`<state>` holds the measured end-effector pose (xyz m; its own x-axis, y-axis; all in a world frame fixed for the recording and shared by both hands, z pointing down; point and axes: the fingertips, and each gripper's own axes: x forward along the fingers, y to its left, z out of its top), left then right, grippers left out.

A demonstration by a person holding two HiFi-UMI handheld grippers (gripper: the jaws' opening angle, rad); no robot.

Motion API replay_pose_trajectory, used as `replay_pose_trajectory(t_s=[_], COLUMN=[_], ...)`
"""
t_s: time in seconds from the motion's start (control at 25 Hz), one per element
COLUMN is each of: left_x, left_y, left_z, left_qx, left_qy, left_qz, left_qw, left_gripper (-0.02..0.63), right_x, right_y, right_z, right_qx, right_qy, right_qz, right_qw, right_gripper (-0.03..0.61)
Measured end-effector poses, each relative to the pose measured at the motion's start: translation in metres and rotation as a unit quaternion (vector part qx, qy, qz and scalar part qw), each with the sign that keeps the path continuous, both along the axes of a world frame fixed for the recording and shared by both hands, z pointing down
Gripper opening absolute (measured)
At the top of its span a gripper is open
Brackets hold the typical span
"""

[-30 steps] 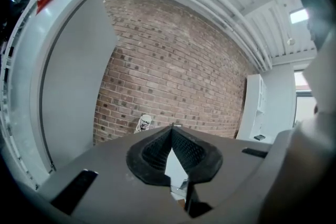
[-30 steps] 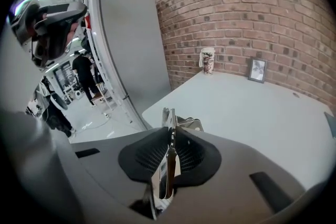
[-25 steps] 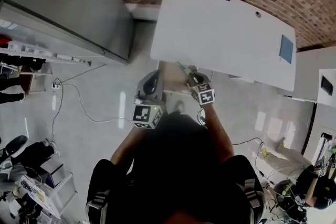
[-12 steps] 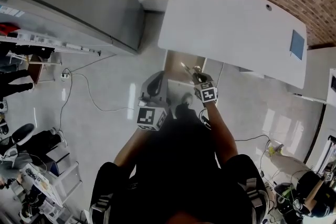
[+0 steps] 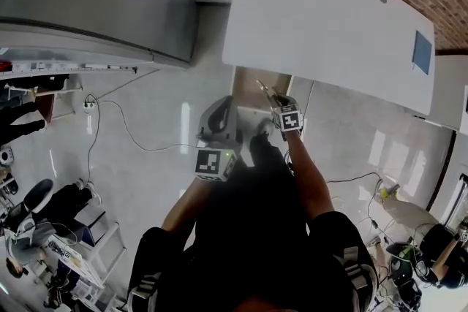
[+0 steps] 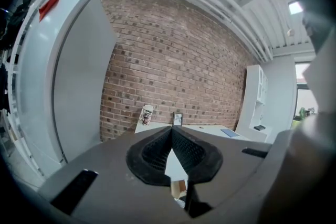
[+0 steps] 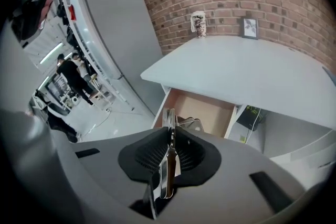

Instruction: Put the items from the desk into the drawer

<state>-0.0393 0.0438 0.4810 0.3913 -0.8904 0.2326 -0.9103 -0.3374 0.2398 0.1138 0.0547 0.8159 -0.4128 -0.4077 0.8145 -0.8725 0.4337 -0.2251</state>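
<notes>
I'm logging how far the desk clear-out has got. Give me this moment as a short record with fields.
drawer: open under the desk
in drawer: one metal item
right gripper: fingers closed on a thin shiny metal tool, pointing down toward the drawer
left gripper: fingers together, nothing between them
on desk: patterned cup and picture frame at the brick-wall edge, blue flat item near the far end
</notes>
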Motion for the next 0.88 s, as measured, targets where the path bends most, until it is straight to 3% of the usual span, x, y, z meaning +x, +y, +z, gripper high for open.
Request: replay_pose_trajectory(t_s=[0.28, 0.56, 0.88], left_x=[-0.003, -0.009, -0.006], left_y=[-0.017, -0.024, -0.013], left_z=[0.018, 0.033, 0.054], left_qx=[-0.024, -0.041, -0.065], left_qy=[0.004, 0.011, 0.013], left_qz=[0.017, 0.027, 0.03], left_qw=[0.9996, 0.9987, 0.9973], left_gripper=[0.0, 0.0, 0.001], right_x=[-0.001, 0.01, 0.022], right_y=[-0.001, 0.02, 0.048], right_z=[0.044, 0.093, 0.124], right_qx=[-0.06, -0.141, -0.175], right_qy=[-0.003, -0.003, -0.001], right_qz=[0.062, 0.166, 0.209], right_qw=[0.996, 0.976, 0.962], right_gripper=[0.037, 0.038, 0.038])
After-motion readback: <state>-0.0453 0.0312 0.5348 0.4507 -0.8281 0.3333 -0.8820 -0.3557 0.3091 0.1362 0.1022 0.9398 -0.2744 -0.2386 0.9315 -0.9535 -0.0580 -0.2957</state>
